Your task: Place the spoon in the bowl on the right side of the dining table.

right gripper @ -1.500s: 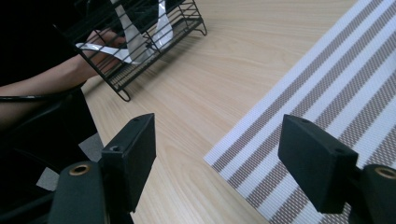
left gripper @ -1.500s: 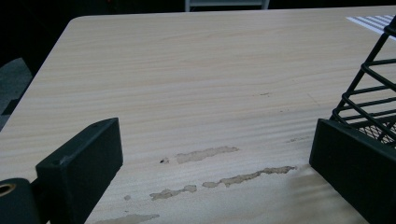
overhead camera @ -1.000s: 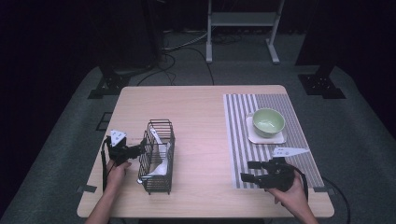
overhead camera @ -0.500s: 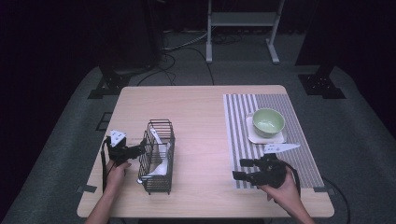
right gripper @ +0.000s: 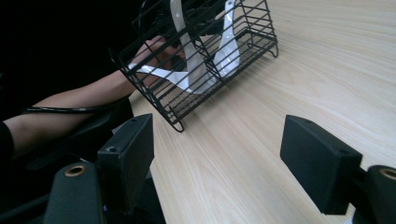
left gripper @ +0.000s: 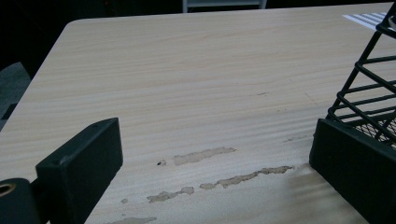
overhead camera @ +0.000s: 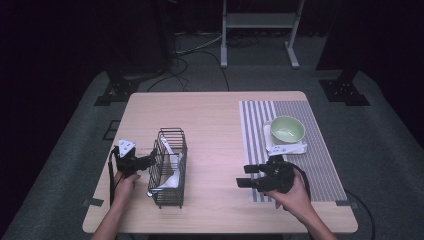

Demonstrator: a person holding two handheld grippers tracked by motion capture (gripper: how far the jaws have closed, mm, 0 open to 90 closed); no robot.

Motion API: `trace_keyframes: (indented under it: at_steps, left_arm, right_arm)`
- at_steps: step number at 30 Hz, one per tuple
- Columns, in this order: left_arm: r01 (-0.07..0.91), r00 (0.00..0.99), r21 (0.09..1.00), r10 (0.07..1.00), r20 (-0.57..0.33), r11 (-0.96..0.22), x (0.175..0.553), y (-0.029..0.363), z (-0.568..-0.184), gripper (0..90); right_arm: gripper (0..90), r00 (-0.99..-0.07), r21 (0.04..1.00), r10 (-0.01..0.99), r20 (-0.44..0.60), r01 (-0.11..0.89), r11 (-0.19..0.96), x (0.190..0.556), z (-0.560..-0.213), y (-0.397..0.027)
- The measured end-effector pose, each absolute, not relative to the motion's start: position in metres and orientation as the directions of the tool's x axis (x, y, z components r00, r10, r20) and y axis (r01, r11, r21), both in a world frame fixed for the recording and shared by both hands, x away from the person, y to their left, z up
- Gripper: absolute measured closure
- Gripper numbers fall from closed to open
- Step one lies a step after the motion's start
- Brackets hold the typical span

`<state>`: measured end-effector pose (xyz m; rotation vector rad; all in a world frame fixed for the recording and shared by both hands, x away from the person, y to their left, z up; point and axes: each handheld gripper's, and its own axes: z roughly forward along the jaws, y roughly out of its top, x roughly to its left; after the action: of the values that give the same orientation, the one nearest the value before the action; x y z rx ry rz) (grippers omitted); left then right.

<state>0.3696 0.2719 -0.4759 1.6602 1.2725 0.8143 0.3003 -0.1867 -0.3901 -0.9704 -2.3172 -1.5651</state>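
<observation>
Both tongs gape empty: our right gripper [overhead camera: 243,176] has swung from the striped mat [overhead camera: 300,165] toward the wire basket [overhead camera: 168,167] holding white spoons [right gripper: 187,51], where our left gripper [overhead camera: 151,161] waits.

In the left gripper view the wire basket [left gripper: 373,88] is cut off by the right edge, its contents out of sight. In the right gripper view the basket's top and the white utensils [right gripper: 187,51] run past the upper edge. From the high view, the small white item [overhead camera: 285,148] beside the bowl [overhead camera: 287,129] is too small to identify.
</observation>
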Motion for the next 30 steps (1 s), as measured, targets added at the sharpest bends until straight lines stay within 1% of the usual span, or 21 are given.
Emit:
trace_keyframes:
  at_steps: [16, 30]
  left_arm:
    - [0.396, 0.263, 0.913, 0.965, -0.010, -0.098, 0.370, 0.272, -0.476, 1.6]
    - [0.396, 0.264, 0.913, 0.965, -0.008, -0.101, 0.370, 0.272, -0.476, 1.6]
  right_arm:
    - [25.0, -0.795, 0.760, 0.389, 0.465, 0.584, 0.286, 0.309, -0.371, -0.162]
    - [25.0, -0.816, 0.749, 0.347, 0.462, 0.568, 0.341, 0.314, -0.359, -0.132]
